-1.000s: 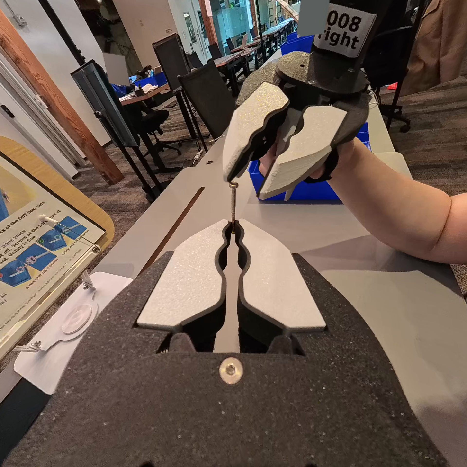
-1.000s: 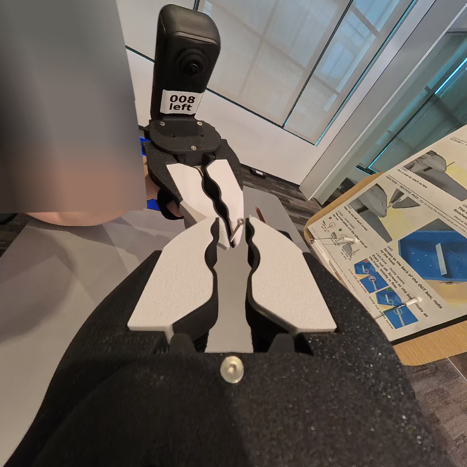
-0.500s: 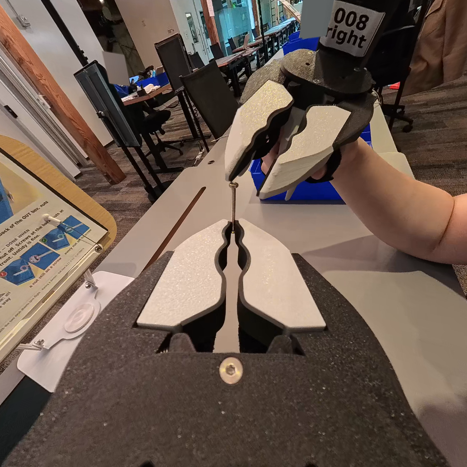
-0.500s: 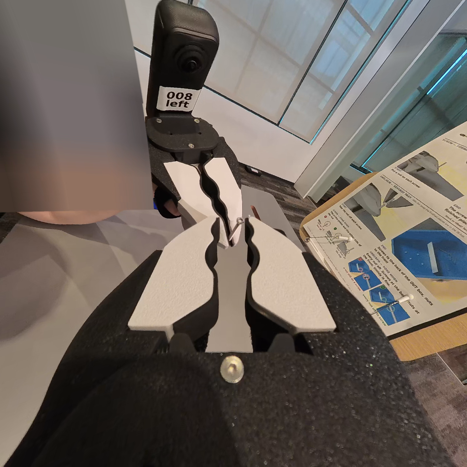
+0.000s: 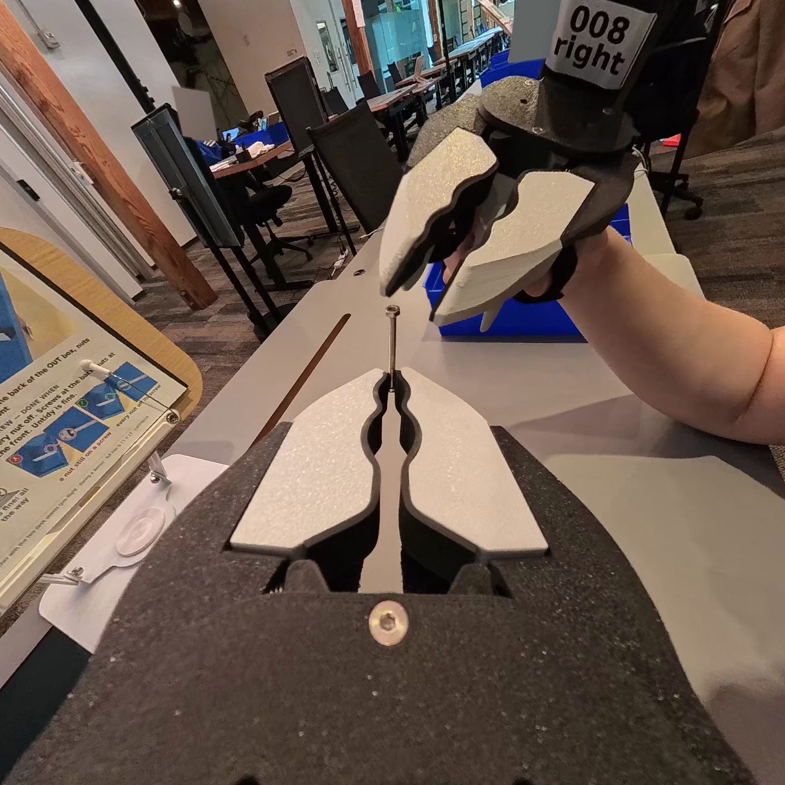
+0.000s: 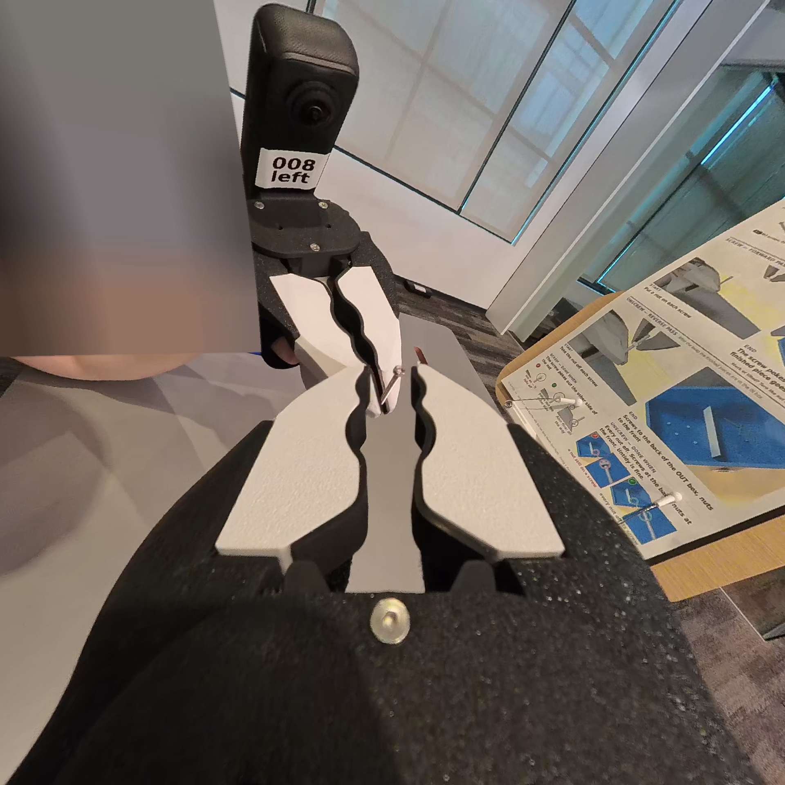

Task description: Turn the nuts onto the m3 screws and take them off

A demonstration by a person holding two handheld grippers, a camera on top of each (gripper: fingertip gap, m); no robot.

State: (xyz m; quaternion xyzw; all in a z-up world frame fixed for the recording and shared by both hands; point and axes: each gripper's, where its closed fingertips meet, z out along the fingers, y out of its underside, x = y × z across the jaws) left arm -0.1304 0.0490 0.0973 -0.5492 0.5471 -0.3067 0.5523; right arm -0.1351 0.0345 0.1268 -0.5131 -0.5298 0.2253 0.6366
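Instruction sheet [image 5: 63,429] on wooden stand left; blue bin [image 5: 509,314] on grey table [image 5: 637,509].

A light grey table [image 5: 531,382] carries a blue bin [image 5: 509,325] and a white stand base [image 5: 127,548].

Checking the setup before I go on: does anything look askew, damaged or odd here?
Nothing stands out. The left tongs pinch the screw by its lower end, upright, and the right tongs hang open just above its head, apart.

Speckled white fingers [image 5: 323,463] on black bodies, a silver screw [image 5: 391,345], a blue bin [image 5: 505,327].
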